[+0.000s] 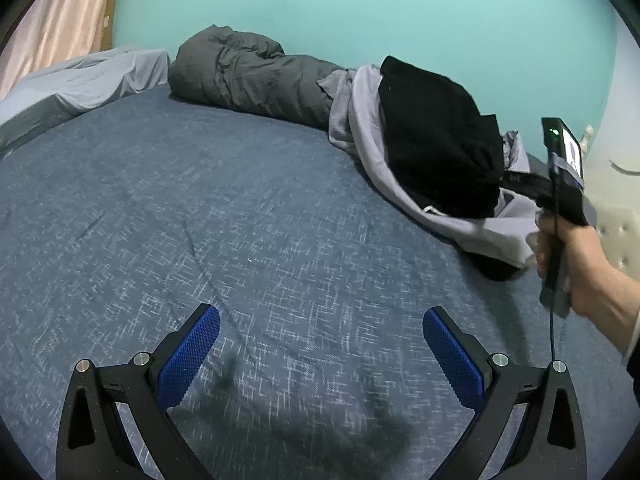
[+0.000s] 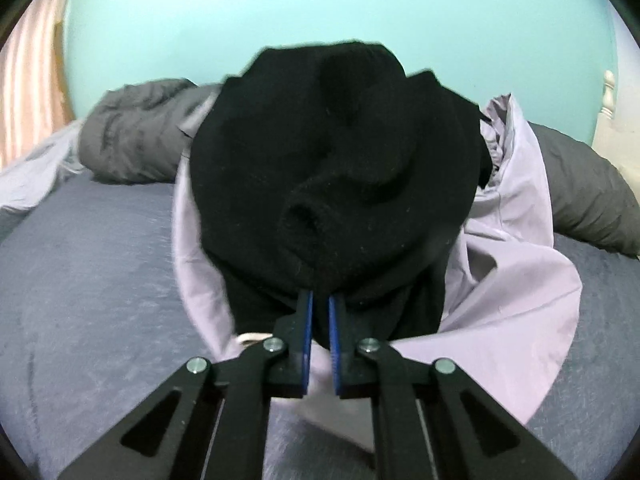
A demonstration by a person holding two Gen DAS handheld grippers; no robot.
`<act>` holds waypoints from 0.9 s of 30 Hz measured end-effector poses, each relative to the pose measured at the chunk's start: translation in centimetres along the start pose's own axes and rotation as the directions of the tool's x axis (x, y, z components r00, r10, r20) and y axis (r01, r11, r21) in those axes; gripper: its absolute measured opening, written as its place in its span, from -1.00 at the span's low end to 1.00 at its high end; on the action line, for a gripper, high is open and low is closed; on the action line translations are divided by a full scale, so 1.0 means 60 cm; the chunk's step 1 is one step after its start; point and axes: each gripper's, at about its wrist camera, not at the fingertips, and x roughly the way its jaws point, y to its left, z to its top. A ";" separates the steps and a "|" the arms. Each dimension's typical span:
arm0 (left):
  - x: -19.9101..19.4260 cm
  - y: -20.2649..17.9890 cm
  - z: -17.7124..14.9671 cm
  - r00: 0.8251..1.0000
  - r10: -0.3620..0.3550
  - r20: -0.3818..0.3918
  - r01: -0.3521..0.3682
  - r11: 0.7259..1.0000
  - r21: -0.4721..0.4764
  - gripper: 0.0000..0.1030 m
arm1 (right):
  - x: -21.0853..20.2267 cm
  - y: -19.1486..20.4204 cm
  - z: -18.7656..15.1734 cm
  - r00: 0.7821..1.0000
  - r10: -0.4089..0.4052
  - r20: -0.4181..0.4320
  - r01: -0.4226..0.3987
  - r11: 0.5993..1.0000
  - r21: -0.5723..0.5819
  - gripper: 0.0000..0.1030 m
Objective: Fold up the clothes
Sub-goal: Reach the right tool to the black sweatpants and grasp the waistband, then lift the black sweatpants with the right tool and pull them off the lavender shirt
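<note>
1. Turquoise wall (image 1: pixel 360 8) backs my bed, whose blue-grey sheet (image 1: pixel 200 200) fills most of the left wrist view; a peach curtain (image 1: pixel 52 20) hangs at ten o'clock.
2. I count two grippers, one in each of my hands.
3. I count two garments in one heap: one black garment (image 2: pixel 336 152) and one pale lilac garment (image 2: pixel 516 272) under it.
4. I also count one rolled grey duvet (image 1: pixel 248 76) along the wall at twelve o'clock in the left wrist view, and one light grey pillow (image 1: pixel 88 76) at ten o'clock.
5. My left gripper (image 1: pixel 320 344) hangs over bare sheet at six o'clock, its blue pads spread wide with nothing between them.
6. My right gripper (image 2: pixel 319 300) has its blue pads pressed nearly together, pinching the lower edge of the black garment at the six o'clock side of the heap.
7. From the left wrist view, my right hand (image 1: pixel 576 264) is at three o'clock, wrapped around the gripper's handle right beside the heap.
8. That black garment looks thick, matte and knit-like, bunched into a rounded mound with deep folds and a round hollow near its middle.
9. Around it the lilac garment is thin, smooth and crumpled, spreading out on the sheet toward four o'clock in the right wrist view, with a white cord (image 2: pixel 250 337) showing at its near edge.
</note>
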 end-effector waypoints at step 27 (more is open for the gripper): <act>-0.317 0.017 -0.108 0.997 -0.058 0.047 0.063 0.991 -0.118 1.00 | -0.614 0.071 -0.058 0.917 0.384 0.106 -0.368 0.919 -0.144 -0.91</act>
